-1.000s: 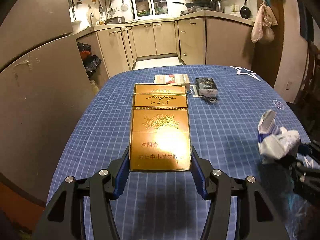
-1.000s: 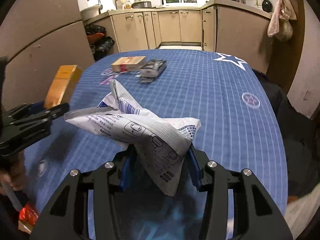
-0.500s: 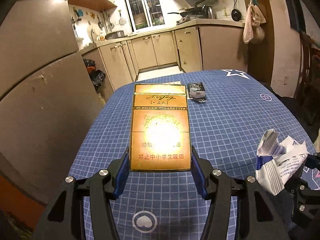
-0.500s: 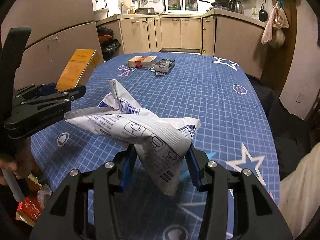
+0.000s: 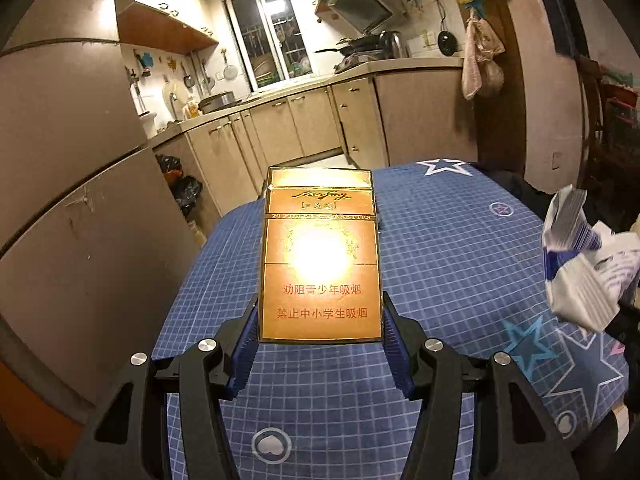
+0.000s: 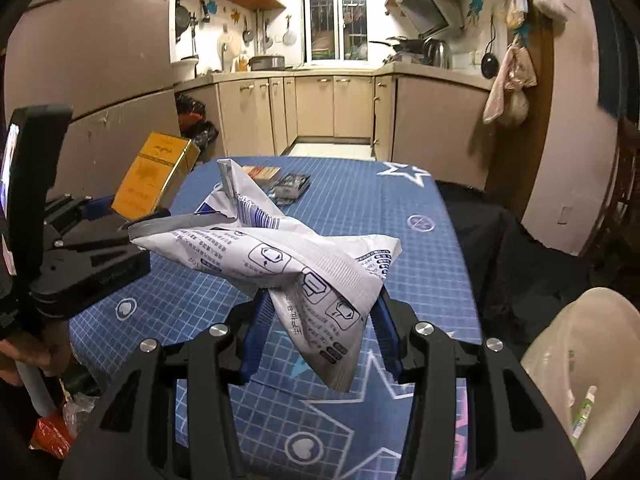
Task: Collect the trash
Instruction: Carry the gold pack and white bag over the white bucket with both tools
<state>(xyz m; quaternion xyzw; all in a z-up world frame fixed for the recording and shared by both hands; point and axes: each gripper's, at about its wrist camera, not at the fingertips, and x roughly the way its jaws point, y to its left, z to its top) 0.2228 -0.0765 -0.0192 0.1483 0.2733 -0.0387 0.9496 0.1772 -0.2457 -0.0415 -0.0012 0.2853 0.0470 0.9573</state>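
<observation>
- The left gripper clamps the lower sides of a gold cigarette pack between its blue pads, holding it above the blue grid tablecloth.
- The right gripper pinches a crumpled white wrapper with blue print, lifted clear of the cloth.
- At the table's far end lie a flat cardboard box and, just beside it, a dark foil packet.
- A translucent white bin sits at the right gripper's lower right.
</observation>
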